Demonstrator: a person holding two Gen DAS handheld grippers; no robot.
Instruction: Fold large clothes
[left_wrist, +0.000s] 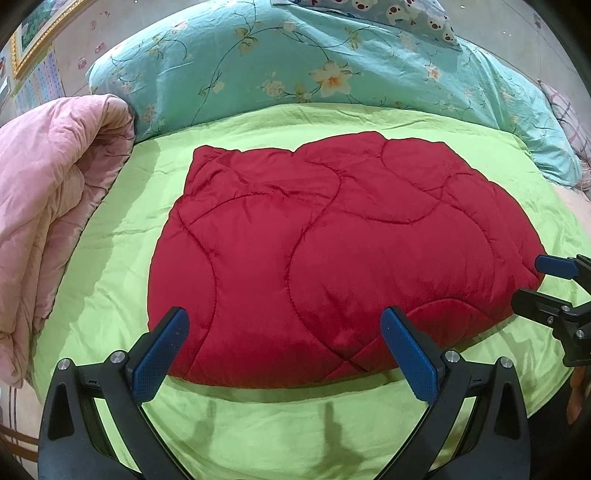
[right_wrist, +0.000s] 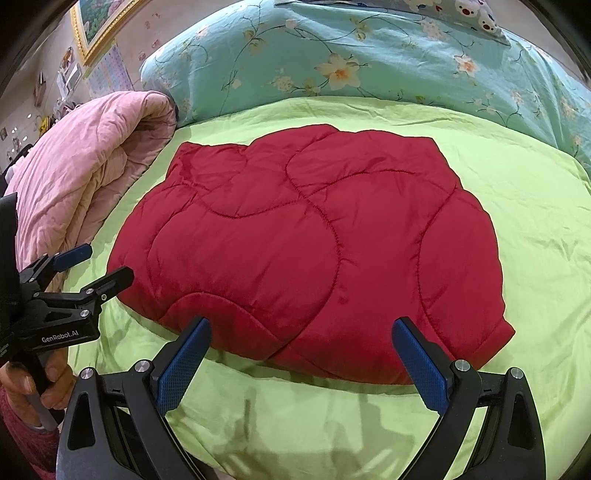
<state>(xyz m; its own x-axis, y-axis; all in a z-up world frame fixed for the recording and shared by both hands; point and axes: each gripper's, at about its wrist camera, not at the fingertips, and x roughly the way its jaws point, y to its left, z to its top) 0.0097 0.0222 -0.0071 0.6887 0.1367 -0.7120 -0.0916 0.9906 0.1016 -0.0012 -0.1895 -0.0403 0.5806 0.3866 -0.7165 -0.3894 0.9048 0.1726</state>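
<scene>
Left wrist view: my left gripper (left_wrist: 284, 332) hovers at the near edge of the red quilted garment (left_wrist: 332, 251), fingers spread wide, grasping nothing.
Right wrist view: my right gripper (right_wrist: 301, 341) likewise released, empty.
Garment: folded, flat on the green bed sheet (right_wrist: 535, 229).
Neighbours: pink quilt (left_wrist: 48, 206) left, floral duvet (left_wrist: 295, 62) behind.

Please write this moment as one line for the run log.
left gripper: open, empty | right gripper: open, empty | red jacket: folded, flat on green sheet | contact: none
</scene>
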